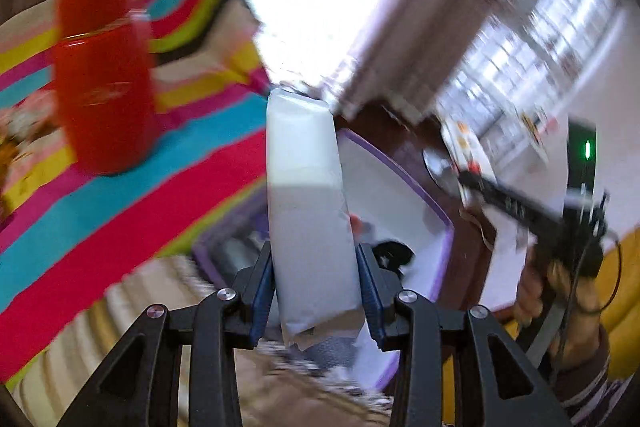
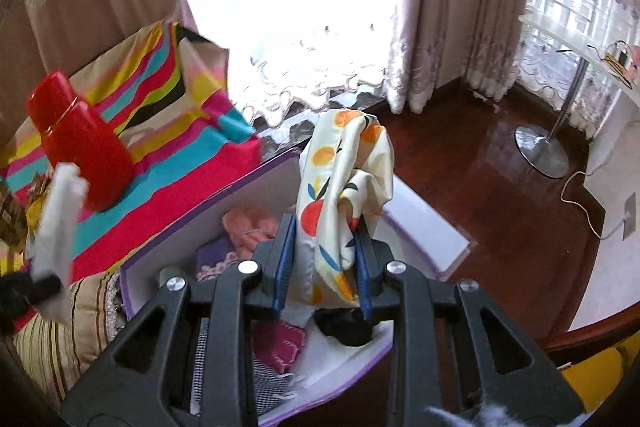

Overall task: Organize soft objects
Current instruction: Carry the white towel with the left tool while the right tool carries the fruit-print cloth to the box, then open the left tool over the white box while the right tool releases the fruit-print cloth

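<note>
The left gripper (image 1: 314, 297) clamps one white folded pack (image 1: 306, 187) at frame centre; the right gripper (image 2: 326, 267) pinches one fruit-print cloth (image 2: 340, 187) over the purple-edged box (image 2: 424, 227) at lower centre. The loosely bunched cloth could slip out or snag the box wall as it lowers. Nearby sits one red container (image 2: 80, 147) at upper left on the single striped sheet (image 2: 192, 163), easily knocked.
</note>
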`<action>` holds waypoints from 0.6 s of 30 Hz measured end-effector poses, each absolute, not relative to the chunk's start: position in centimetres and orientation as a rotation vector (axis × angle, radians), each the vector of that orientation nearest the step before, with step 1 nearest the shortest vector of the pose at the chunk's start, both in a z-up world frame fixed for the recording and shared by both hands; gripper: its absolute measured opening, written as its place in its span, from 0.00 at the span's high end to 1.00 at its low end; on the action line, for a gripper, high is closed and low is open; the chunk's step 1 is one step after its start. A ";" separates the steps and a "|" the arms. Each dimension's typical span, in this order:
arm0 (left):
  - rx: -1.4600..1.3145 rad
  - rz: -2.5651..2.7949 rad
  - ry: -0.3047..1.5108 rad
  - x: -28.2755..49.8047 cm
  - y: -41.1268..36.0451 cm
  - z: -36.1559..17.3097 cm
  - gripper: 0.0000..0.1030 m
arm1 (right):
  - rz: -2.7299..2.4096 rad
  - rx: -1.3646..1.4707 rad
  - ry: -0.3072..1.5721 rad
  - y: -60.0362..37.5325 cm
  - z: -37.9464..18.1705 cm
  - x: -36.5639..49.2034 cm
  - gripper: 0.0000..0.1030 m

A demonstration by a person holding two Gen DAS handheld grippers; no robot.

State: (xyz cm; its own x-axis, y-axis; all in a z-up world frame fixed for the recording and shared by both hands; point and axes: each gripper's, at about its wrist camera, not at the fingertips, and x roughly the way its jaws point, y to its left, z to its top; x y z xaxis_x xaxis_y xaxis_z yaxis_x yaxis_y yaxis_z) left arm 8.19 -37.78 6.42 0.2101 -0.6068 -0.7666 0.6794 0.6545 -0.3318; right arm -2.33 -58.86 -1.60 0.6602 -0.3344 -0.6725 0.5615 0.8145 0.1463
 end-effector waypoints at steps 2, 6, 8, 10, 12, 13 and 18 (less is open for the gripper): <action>0.128 -0.944 1.032 7.4 -39.7 5.9 0.61 | -0.529 0.366 0.672 -59.5 -1.6 -2.7 0.70; 0.212 -1.025 1.048 5.5 -43.3 5.0 0.61 | -0.545 0.379 0.660 -60.6 -1.5 -3.7 0.70; 0.234 -1.061 1.060 4.9 -44.5 4.3 0.61 | -0.549 0.383 0.656 -61.0 -1.5 -3.9 0.70; 0.264 -1.110 1.083 4.3 -45.9 3.4 0.57 | -0.551 0.388 0.654 -61.3 -1.5 -4.1 0.70; 0.318 -1.119 1.120 3.3 -47.1 2.1 0.43 | -0.548 0.384 0.655 -61.3 -1.5 -4.1 0.70; 0.326 -1.111 1.138 3.3 -47.2 1.5 0.38 | -0.543 0.382 0.657 -61.3 -1.6 -4.1 0.70; 0.280 -1.085 1.179 4.2 -45.2 1.3 0.38 | -0.500 0.353 0.693 -61.0 -2.4 -3.3 0.70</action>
State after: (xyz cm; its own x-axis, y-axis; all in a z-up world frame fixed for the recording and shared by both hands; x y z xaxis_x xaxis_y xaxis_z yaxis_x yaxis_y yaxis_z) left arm 4.15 -45.23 1.34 -0.0248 -0.5344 -0.8449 0.7978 0.4987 -0.3388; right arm -3.27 -60.99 -2.41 0.6604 -0.3174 -0.6806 0.5453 0.8258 0.1440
